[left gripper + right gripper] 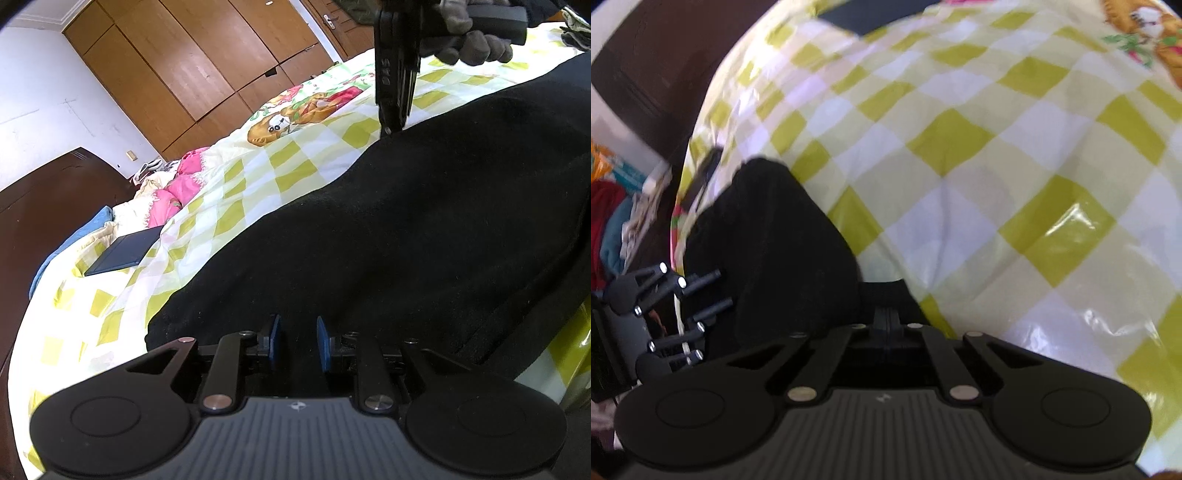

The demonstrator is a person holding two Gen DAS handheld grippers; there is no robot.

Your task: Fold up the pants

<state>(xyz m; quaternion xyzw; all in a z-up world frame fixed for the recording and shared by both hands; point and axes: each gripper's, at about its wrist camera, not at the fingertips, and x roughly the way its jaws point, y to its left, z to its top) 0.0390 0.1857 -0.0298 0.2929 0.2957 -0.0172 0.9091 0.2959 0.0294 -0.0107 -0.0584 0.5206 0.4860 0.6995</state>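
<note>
While the black pants [388,236] lie stretched across the bed's yellow-and-white checked cover [229,206], the folding looks to me only partly under way: the cloth forms one long dark band, possibly doubled leg over leg, though I cannot make out separate layers, and I judge that the crosswise folds are yet to come. Starting at the left of the left wrist view, a flat dark blue rectangle [123,254] rests on the cover well apart from the pants, with pink bedding [177,192] beyond it and wooden wardrobe doors [192,66] at the back. Moving right, my left gripper [298,343] sits low at the near end of the band; its blue pads [275,339] stand a little apart with black cloth directly ahead of and between them, but I cannot tell whether they pinch that cloth or merely frame it. Further right and higher, my right gripper [393,125] points steeply down, held by a gloved hand [469,40], its tip meeting the far edge of the pants where they border the cover. In the right wrist view, the pants [768,240] fill the left part and the checked cover [997,166] spreads to the right. My right gripper's [888,314] fingers are pressed fully together there, at the cloth's edge; whether a thin fold is caught between them is too dark to tell.
</note>
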